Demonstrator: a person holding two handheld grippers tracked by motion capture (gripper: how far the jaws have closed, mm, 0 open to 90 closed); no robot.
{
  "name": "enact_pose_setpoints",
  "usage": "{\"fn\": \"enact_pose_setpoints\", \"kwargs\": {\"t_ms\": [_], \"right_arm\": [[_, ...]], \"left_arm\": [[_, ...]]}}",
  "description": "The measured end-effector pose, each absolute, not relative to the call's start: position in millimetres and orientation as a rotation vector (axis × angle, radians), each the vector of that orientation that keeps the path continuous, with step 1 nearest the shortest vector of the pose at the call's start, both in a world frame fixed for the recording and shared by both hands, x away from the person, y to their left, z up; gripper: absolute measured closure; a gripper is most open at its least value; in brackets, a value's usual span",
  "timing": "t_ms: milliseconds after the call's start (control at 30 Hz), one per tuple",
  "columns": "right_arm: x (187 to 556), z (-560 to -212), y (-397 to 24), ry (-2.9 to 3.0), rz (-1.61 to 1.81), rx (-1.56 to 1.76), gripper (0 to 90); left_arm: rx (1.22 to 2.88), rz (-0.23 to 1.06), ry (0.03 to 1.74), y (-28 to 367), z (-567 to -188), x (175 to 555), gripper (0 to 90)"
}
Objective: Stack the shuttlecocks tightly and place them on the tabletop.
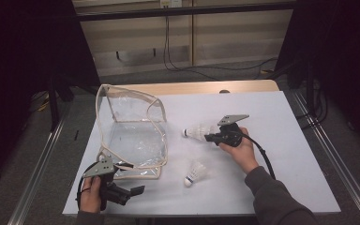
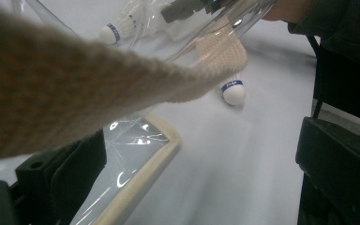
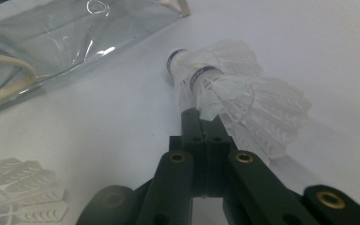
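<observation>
While the shuttlecock (image 1: 198,131) lies on its side on the white table (image 1: 272,154), its cork end points toward the clear pouch (image 1: 131,136) and its feather skirt toward the right gripper (image 1: 211,138), so its long axis runs roughly in line with that gripper's reach. In the right gripper view the black jaws stand pressed together with the edge of the white skirt (image 3: 225,101) pinched at their tips; what looks like a second cork with a blue band (image 3: 176,58) sits just behind the first, so this may be two shuttlecocks nested one in the other, though I cannot tell for certain. The pouch lies to the left of the held shuttlecock, well apart from it, with its cream-trimmed mouth standing open. The left gripper (image 1: 122,190) sits at the pouch's near corner; in the left gripper view its jaws stand wide with the woven trim (image 2: 122,89) and clear film crossing between them, and whether they press on it I cannot tell. A loose shuttlecock (image 1: 194,173) rests between the two hands, nearer the right one. The right hand is plainly the closer to both, and the likely carry runs leftward, cork first, toward the pouch's opening.
</observation>
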State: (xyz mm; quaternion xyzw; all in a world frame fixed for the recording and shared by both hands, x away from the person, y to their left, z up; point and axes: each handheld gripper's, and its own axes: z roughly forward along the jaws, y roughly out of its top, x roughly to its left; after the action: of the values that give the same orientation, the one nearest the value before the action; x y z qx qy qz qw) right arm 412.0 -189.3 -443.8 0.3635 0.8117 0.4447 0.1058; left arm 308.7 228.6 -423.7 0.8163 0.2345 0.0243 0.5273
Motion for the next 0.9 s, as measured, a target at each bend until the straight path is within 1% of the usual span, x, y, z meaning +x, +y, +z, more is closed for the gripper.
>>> {"fn": "enact_pose_setpoints", "kwargs": {"t_ms": [333,700,900], "right_arm": [[413.4,-440.7,-182.8,2.404,1.320,1.026,90.0],[415.7,-445.4,-180.5,2.403,1.328,1.042,90.0],[416.7,-446.2,-183.1,2.380,1.324,1.081,84.7]], "left_arm": [[1.949,0.055,0.561,228.5,-424.0,308.8,2.1],[1.948,0.054,0.561,228.6,-424.0,308.7,2.1],[1.947,0.054,0.561,228.6,-424.2,308.7,2.1]]}}
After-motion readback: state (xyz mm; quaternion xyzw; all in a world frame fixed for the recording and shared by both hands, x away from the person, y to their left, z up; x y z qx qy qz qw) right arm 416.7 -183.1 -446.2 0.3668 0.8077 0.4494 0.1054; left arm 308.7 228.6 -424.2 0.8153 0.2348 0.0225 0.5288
